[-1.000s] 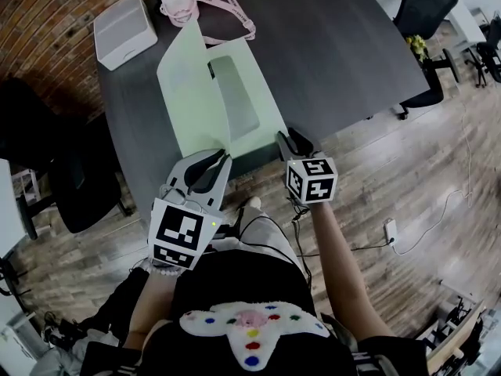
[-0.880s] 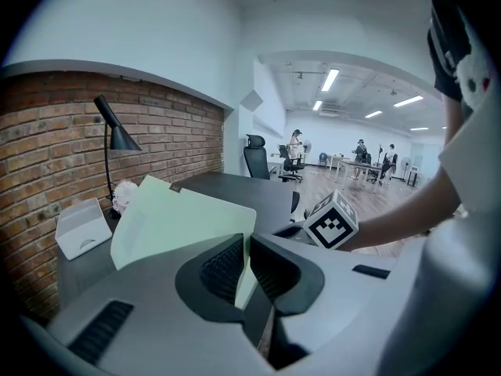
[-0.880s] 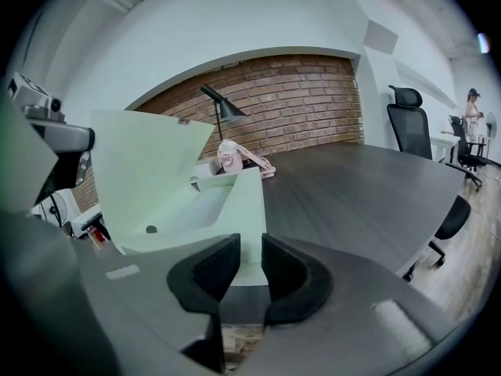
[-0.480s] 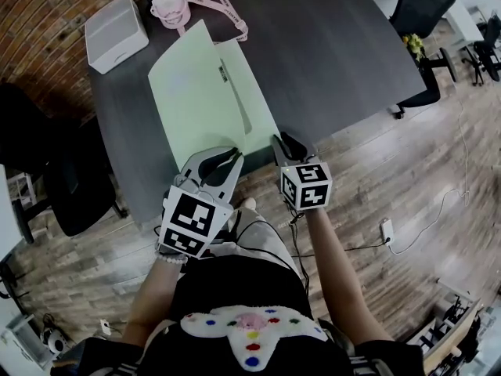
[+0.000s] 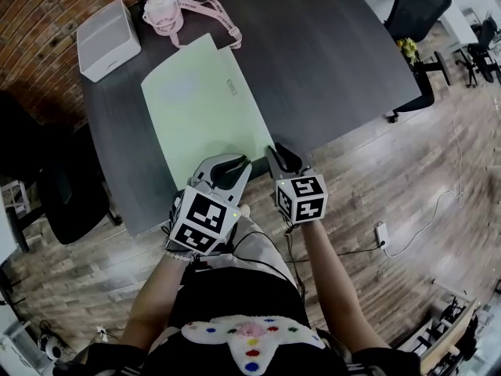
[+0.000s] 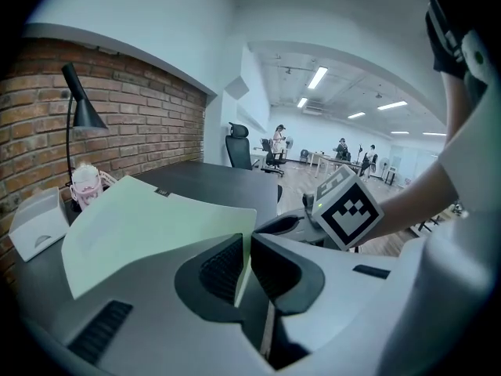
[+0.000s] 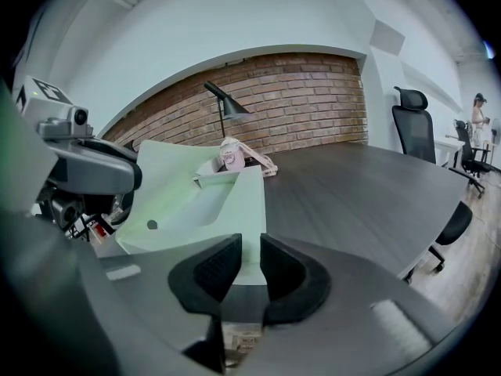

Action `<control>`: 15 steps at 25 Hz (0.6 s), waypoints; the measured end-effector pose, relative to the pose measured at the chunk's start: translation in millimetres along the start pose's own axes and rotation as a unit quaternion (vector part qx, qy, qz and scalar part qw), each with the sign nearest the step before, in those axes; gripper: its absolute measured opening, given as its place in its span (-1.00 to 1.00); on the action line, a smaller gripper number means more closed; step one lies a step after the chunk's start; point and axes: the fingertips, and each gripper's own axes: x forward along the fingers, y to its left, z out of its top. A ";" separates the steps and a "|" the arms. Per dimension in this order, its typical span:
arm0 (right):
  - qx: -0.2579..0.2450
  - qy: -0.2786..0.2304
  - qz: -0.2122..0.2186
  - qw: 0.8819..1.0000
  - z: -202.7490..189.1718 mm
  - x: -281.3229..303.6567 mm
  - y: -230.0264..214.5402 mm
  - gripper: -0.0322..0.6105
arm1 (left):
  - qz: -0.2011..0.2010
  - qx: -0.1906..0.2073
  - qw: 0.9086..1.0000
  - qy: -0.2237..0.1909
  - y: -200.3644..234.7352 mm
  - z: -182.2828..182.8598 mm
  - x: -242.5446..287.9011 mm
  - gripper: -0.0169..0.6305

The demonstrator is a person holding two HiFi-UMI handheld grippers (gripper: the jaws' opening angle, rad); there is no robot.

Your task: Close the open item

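Observation:
A light green folder [image 5: 200, 108] lies on the dark table [image 5: 329, 61], its cover down almost flat. My left gripper [image 5: 235, 163] is at the folder's near edge, shut on the cover's edge, and the thin green sheet [image 6: 149, 225] runs between its pads [image 6: 223, 269]. My right gripper [image 5: 275, 153] sits just right of it at the folder's near right corner. Its jaws have just been closing and now stand narrow on that corner [image 7: 252, 245]. In the right gripper view, the folder [image 7: 203, 202] stretches away from the right gripper [image 7: 250, 261].
A white box [image 5: 108, 39] and a pink item with a strap [image 5: 164, 10] sit at the table's far left. A black desk lamp [image 6: 78, 108] stands by the brick wall. Office chairs [image 5: 419, 6] stand beyond the right edge, and a black chair [image 5: 70, 186] at the left.
The folder's cover has swung down from standing upright to almost flat. My left gripper came down and nearer with the cover's edge in it. The right gripper stayed put.

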 end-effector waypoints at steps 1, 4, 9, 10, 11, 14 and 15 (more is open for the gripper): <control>0.000 0.000 0.001 1.000 0.2 0.1 -0.2 -0.65 | -0.003 0.001 1.000 0.002 -0.6 -0.9 3.5 -0.84; 0.001 0.001 0.003 1.000 1.0 0.6 -0.8 -0.65 | -0.012 0.001 1.000 0.006 -1.9 -3.9 13.6 -0.84; 0.002 0.001 0.008 1.000 1.6 0.9 -1.2 -0.65 | -0.014 0.006 1.000 0.017 -2.6 -10.5 28.9 -0.83; 0.003 0.001 0.010 1.000 1.7 1.0 -1.3 -0.65 | -0.015 0.008 1.000 0.020 -3.0 -12.2 32.1 -0.83; 0.005 0.001 0.012 1.000 1.8 1.1 -1.7 -0.65 | -0.017 0.008 1.000 0.022 -3.5 -13.8 35.2 -0.83; 0.015 -0.005 0.010 1.000 4.3 0.3 -8.2 -0.66 | -0.021 -0.011 0.999 0.028 -3.6 -20.2 43.8 -0.93; 0.017 -0.009 0.006 1.000 7.3 -0.3 -12.0 -0.68 | -0.021 -0.023 0.999 0.030 -1.9 -23.2 46.3 -0.93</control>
